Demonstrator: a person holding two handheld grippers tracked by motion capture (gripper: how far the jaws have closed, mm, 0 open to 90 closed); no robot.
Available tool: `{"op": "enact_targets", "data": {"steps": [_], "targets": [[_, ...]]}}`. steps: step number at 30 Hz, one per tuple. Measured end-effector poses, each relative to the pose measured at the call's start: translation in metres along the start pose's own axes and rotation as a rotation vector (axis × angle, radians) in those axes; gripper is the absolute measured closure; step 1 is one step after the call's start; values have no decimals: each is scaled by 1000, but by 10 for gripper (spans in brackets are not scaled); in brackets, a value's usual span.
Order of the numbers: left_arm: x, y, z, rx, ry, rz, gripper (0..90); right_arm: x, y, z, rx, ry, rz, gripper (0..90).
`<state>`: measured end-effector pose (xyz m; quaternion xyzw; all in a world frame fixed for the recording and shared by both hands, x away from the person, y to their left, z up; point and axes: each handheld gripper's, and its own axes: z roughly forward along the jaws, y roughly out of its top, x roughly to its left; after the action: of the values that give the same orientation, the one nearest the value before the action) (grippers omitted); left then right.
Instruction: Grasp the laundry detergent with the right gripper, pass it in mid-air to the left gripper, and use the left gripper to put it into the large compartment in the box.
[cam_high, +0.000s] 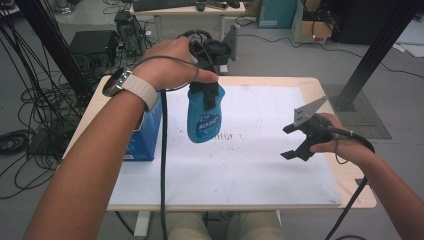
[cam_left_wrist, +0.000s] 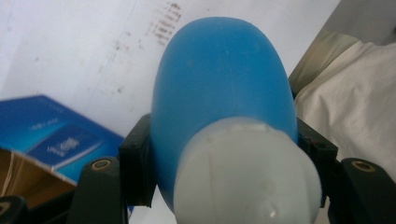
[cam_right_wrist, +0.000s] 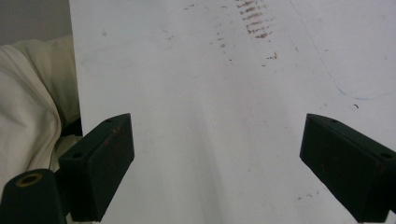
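I take the white sheet (cam_high: 260, 165) covering the tabletop as my reference and work from its left edge across.

At the left edge of the sheet stands a blue carton (cam_high: 146, 137). In the left gripper view I see its top flap open, with brown card showing inside.

Just to the right of the carton, above the left half of the sheet, my left gripper (cam_high: 206, 92) hangs pointing down. Its jaws are clamped on a blue bottle (cam_high: 204, 116) — one pad on each side of the body, just below the white cap (cam_left_wrist: 247, 172). The bottle hangs cap-up and clear of the sheet, label towards the high camera. A watch with a pale strap (cam_high: 131, 86) sits on the wrist of that hand.

Near the middle of the sheet, just right of the bottle, I note a patch of faint brown marks (cam_high: 227, 136).

Over the right half of the sheet, well apart from the bottle, my right gripper (cam_high: 291, 142) is held roughly level, pointing left. Its jaws stand wide apart with nothing between them — the right gripper view shows bare sheet between the pads.
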<state>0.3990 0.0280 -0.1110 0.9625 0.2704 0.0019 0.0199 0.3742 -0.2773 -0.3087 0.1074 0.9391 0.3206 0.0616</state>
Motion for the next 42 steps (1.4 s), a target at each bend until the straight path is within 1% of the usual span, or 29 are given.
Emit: {"op": "enact_targets", "data": {"steps": [1, 2, 6, 9, 10, 11, 13, 14, 15, 16, 17, 19, 20, 21, 22, 24, 25, 26, 27, 28, 29, 30, 33, 34, 37, 38, 40, 42], "targets": [[2, -2, -2, -6, -8, -32, 376, -1, 0, -1, 2, -2, -1, 99], [3, -3, -4, 0, -6, -43, 376, -1, 0, -1, 1, -4, 2, 100], [11, -9, -15, -15, -1, -119, 376, -5, -1, -3, 7, -6, 3, 100], [18, -15, -25, -10, 9, -175, 376, -7, -2, -4, 12, -11, 6, 100], [19, -15, -26, -6, 13, -182, 376, -8, -2, -5, 23, -8, 2, 100], [21, -17, -29, -4, 17, -193, 376, -8, -2, -5, 13, -12, 6, 100], [26, -20, -34, -1, 21, -221, 376, -8, -2, -5, 18, -11, 4, 100], [27, -22, -36, -7, 20, -242, 376, -8, -2, -5, 19, -10, 4, 100], [30, -23, -38, -3, 20, -250, 376, -9, -2, -5, 21, -11, 6, 100], [31, -25, -41, -6, 20, -270, 376, -9, -2, -5, 23, -11, 5, 100], [35, -27, -42, -10, 17, -273, 376, -10, -2, -5, 23, -11, 4, 100], [38, -31, -46, -4, 14, -313, 376, -10, -2, -5, 25, -11, 9, 100], [41, -33, -48, -4, 11, -317, 376, -11, -2, -5, 26, -10, 7, 100], [42, -35, -48, -24, 15, -359, 376, -11, -2, -5, 26, -10, 9, 100], [47, -37, -51, -12, 11, -358, 376, -11, -2, -5, 27, -11, 10, 100], [51, -42, -56, -10, 17, -388, 376, -12, -2, -4, 29, -10, 3, 100], [52, -44, -57, -16, 22, -414, 376, -13, -1, -3, 28, -8, 3, 100], [55, -47, -59, -4, 22, -420, 376, -13, -1, -3, 29, -8, 6, 100], [57, -50, -59, -21, 23, -450, 376, -14, -1, -3, 28, -8, 3, 100], [59, -53, -61, -15, 22, -459, 376, -14, -1, -2, 29, -6, 4, 100], [60, -55, -62, -18, 26, -485, 376, -15, -1, -2, 29, -6, 5, 100], [64, -58, -64, -11, 25, -479, 376, -15, -1, -1, 30, -5, 5, 100], [71, -67, -69, 9, 26, -503, 376, -17, -1, 0, 29, -3, 3, 100], [73, -69, -70, 6, 28, -513, 376, -18, -1, 0, 28, -2, -1, 100], [79, -76, -73, 9, 23, -549, 376, -18, -1, 1, 30, 0, -2, 100], [81, -79, -75, 12, 21, -568, 376, -19, -1, 1, 30, 0, 0, 100], [85, -83, -77, 13, 24, -587, 376, -19, -1, 2, 31, 0, 1, 100], [89, -89, -80, 6, 25, -625, 376, -20, -1, 2, 35, 1, 3, 100]]}}
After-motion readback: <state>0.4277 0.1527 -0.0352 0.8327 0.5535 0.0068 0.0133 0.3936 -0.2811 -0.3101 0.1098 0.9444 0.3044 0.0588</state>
